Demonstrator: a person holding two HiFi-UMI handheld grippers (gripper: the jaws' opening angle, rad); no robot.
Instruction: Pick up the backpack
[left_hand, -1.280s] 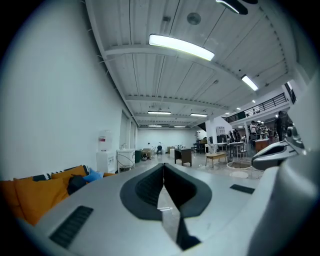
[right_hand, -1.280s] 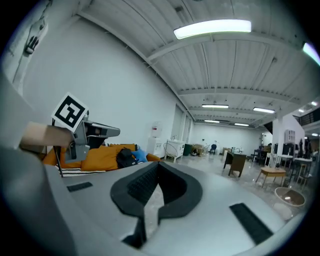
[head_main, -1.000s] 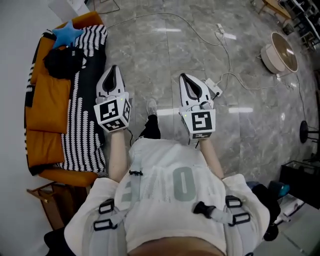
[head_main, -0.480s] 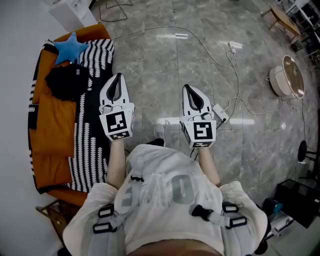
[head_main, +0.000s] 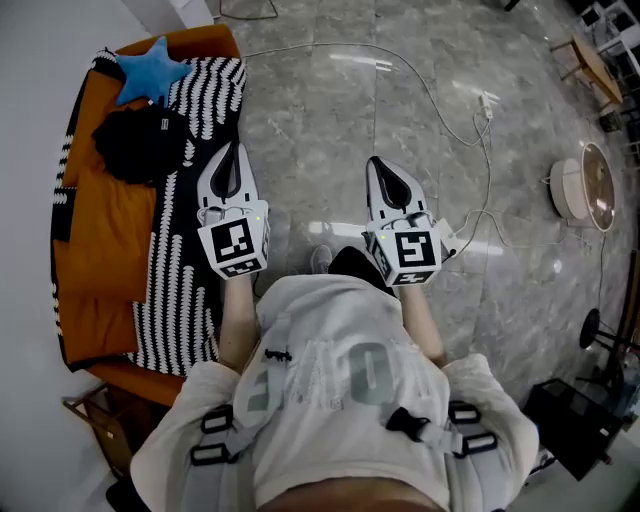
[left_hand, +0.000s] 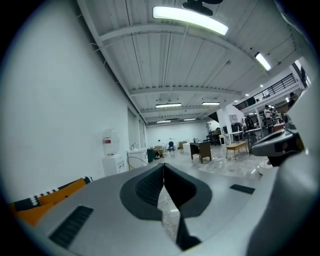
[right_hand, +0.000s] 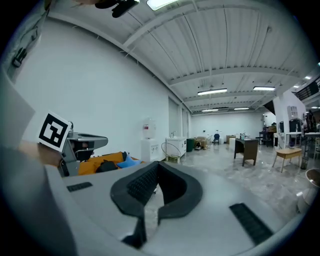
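Nearest the camera, the person's shirt (head_main: 340, 400) carries grey harness straps. Both forearms reach forward over the grey stone floor (head_main: 330, 110).

Left gripper (head_main: 232, 152) (left_hand: 163, 168): jaws clenched, pads meeting, nothing between them. It is level, above the edge of the striped blanket (head_main: 185, 270).

Right gripper (head_main: 380, 168) (right_hand: 157, 173): jaws likewise pressed together and empty, held over bare floor. One shoe (head_main: 321, 259) shows between the two grippers.

To the left stands an orange sofa (head_main: 95, 240), its seat partly covered by the blanket. The backpack (head_main: 140, 143) (right_hand: 107, 166), black and slumped, lies on the seat towards the far end, part on orange cushion and part on the blanket. It is ahead and to the left of the left gripper, apart from both grippers. Whether it is zipped, or what it holds, cannot be told. A blue star cushion (head_main: 152, 70) lies just beyond it.

Further right, a white cable (head_main: 440, 110) runs across the floor. A round white tub (head_main: 583, 190) sits past it; its inside looks tan, contents unreadable.
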